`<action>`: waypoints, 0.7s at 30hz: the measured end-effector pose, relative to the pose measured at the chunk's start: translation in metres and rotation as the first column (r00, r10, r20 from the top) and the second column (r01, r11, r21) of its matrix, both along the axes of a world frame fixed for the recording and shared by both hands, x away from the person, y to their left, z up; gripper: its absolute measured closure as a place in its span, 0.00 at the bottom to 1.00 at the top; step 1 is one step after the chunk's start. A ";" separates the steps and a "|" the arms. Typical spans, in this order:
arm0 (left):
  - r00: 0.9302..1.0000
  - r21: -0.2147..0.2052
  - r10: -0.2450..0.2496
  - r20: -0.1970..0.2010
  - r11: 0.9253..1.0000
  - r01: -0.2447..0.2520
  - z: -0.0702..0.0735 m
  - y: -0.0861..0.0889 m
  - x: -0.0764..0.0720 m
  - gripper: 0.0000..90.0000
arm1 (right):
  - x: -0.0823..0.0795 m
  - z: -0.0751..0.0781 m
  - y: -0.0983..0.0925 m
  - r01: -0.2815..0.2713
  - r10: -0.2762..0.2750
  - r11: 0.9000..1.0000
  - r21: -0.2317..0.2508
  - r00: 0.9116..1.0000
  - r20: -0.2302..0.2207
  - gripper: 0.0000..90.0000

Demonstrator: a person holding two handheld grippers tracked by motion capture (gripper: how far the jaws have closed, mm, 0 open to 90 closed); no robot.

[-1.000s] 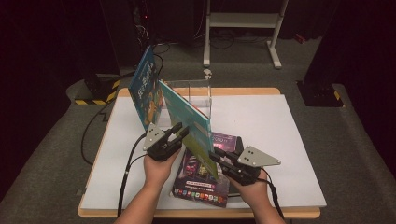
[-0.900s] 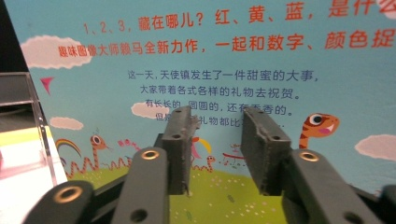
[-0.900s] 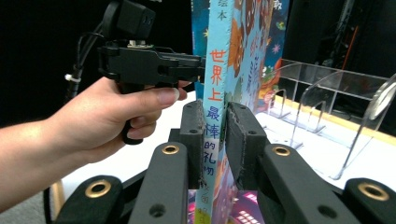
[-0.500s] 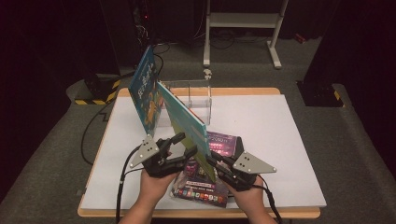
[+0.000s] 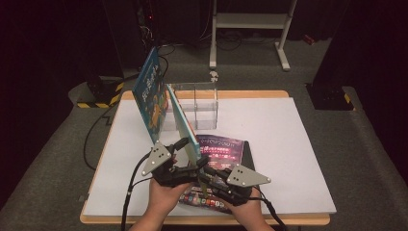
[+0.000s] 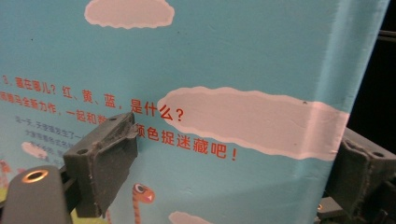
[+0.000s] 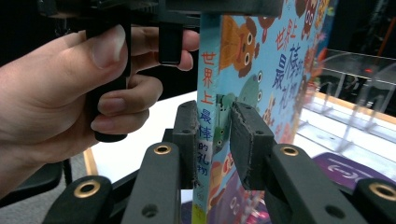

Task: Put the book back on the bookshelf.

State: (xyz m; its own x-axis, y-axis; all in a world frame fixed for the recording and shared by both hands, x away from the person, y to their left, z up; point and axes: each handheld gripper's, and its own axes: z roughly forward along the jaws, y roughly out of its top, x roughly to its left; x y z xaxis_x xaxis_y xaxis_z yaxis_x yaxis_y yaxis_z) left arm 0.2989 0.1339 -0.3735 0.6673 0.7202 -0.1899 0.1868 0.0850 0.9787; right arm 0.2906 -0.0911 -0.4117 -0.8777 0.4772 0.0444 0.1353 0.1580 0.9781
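Observation:
A thin teal picture book (image 5: 182, 122) stands tilted on its lower edge near the table's front. My right gripper (image 5: 204, 170) is shut on its spine; in the right gripper view the two pads (image 7: 215, 140) pinch the spine of the book (image 7: 208, 116) low down. My left gripper (image 5: 191, 153) is open and straddles the same book. In the left gripper view the book's sky-blue back cover (image 6: 224, 70) runs slantwise between the wide-apart jaws (image 6: 233, 168), with one pad (image 6: 105, 158) in front of the cover. The other jaw sits behind the book's right edge.
A second blue picture book (image 5: 150, 98) leans upright at the left end of a clear acrylic rack (image 5: 204, 103) at the table's back. A purple book (image 5: 226, 147) lies flat under my hands. The white table (image 5: 288, 159) extends to the right.
Both grippers have drawn back toward the table's front edge and closer together, bringing the teal book's lower end with them. The leaning blue book and the purple book have not moved.

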 end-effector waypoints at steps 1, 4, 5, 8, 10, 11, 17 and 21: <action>1.000 0.006 0.002 0.007 1.000 -0.002 0.001 0.003 -0.002 0.16 | 0.000 0.000 0.002 -0.008 0.008 1.000 0.003 1.000 0.002 0.80; 1.000 0.028 0.003 0.019 1.000 -0.003 0.002 0.010 -0.007 0.19 | 0.000 0.000 0.008 -0.028 0.028 1.000 -0.002 1.000 0.006 0.78; 1.000 0.036 0.002 0.023 0.999 -0.003 0.003 0.012 -0.008 0.20 | 0.000 0.000 0.010 -0.034 0.034 0.999 -0.002 0.999 0.004 0.77; 1.000 0.049 -0.002 0.022 0.999 0.001 0.003 0.016 -0.010 0.22 | 0.000 -0.001 0.013 -0.055 0.055 0.998 -0.001 0.998 -0.008 0.77; 1.000 0.053 -0.009 0.025 0.999 0.008 0.003 0.020 -0.011 0.23 | -0.001 -0.001 0.011 -0.079 0.079 0.997 0.015 0.997 -0.018 0.75; 1.000 0.052 -0.011 0.027 0.999 0.009 0.004 0.022 -0.012 0.24 | -0.002 -0.001 0.009 -0.088 0.088 0.996 0.021 0.996 -0.017 0.74; 0.999 0.069 -0.025 0.036 0.997 0.022 0.006 0.033 -0.017 0.33 | -0.003 -0.006 -0.015 -0.059 0.061 0.996 0.062 0.997 -0.035 0.71; 0.999 0.069 -0.015 0.040 0.998 0.012 0.007 0.042 -0.022 0.39 | 0.011 -0.013 -0.034 0.011 -0.007 0.998 0.064 0.998 -0.061 0.71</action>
